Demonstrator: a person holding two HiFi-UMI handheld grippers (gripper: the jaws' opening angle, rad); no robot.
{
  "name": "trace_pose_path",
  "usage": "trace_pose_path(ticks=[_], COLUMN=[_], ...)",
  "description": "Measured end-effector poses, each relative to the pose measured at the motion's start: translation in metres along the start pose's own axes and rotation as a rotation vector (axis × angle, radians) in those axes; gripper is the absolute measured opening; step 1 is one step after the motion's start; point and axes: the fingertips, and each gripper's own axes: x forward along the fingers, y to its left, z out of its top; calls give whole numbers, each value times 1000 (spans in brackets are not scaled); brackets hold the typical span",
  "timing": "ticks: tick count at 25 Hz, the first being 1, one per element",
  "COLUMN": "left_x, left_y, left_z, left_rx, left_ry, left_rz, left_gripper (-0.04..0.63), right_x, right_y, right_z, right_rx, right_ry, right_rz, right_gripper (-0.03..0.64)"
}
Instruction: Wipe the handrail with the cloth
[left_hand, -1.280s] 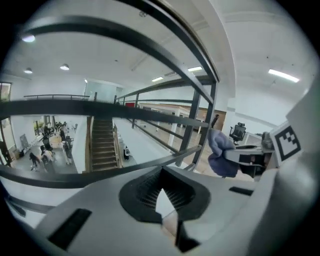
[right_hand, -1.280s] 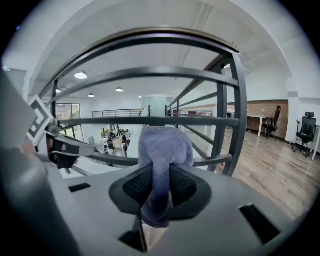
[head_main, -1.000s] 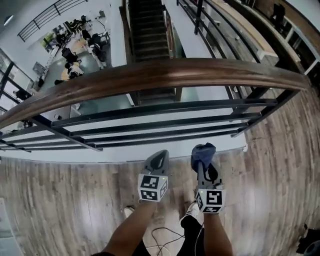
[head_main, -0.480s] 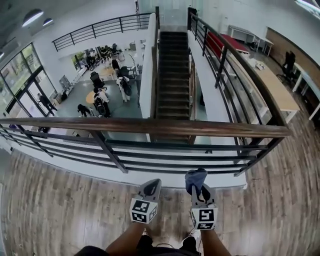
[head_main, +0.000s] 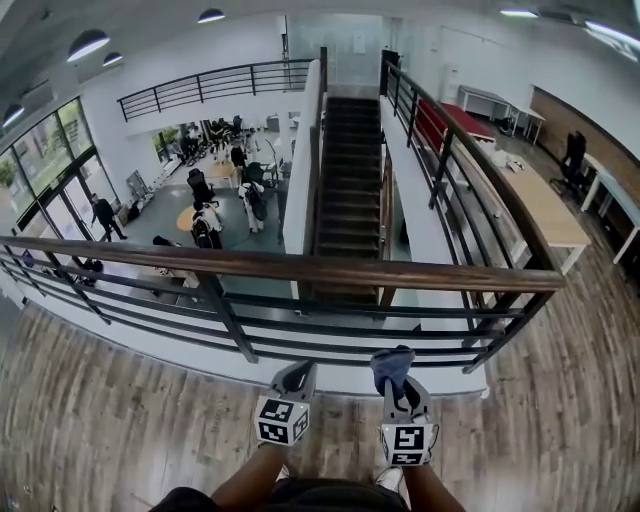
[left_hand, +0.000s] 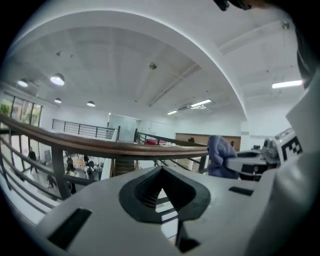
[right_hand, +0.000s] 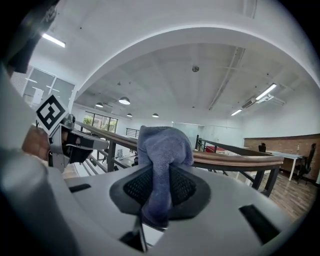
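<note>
While right tool (right_hand: 158, 186) clamps cloth (right_hand: 163, 144), handrail (head_main: 300, 268) ahead

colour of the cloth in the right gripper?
Blue-grey cloth, plain, no pattern; clearest in the right gripper view.

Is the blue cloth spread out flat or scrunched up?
Scrunched up: the cloth bulges in a wad, pinched in the right gripper.

Wood-plank floor (head_main: 100, 420) carries black posts (head_main: 228, 325) under the wooden handrail (head_main: 300, 268).
</note>
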Motion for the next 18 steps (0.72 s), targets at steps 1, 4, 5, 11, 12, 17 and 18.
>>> trace_pose_path(ticks=[1, 4, 5, 11, 12, 17, 18], left_x=[-1, -5, -7, -14, -14, -6, -3], left_y=[1, -1, -3, -9, -9, -7, -6], left_z=[1, 1, 1, -6, -8, -5, -2], left_rx=[-52, -96, -88, -33, -24, 5, 10], left_ry=[-6, -20, -21, -10, -7, -25, -34], left_rz=[-5, -9, -9, 1, 4, 8, 8], left_gripper=[2, 2, 2, 2, 2, 2, 2], right_x=[-2, -7, -8, -12, -11, -1, 1], right_y=[0, 3, 4, 8, 10, 7, 5], right_z=[2, 2, 2, 6, 5, 4, 6], right_rx=[-2, 4, 9, 11, 9, 3, 0], right_ry=[-1, -1, -3, -46, -48, -66, -74], right_rz=[-1, -3, -5, -8, -6, -9, -10], right_gripper=[78, 78, 78, 78, 78, 78, 78])
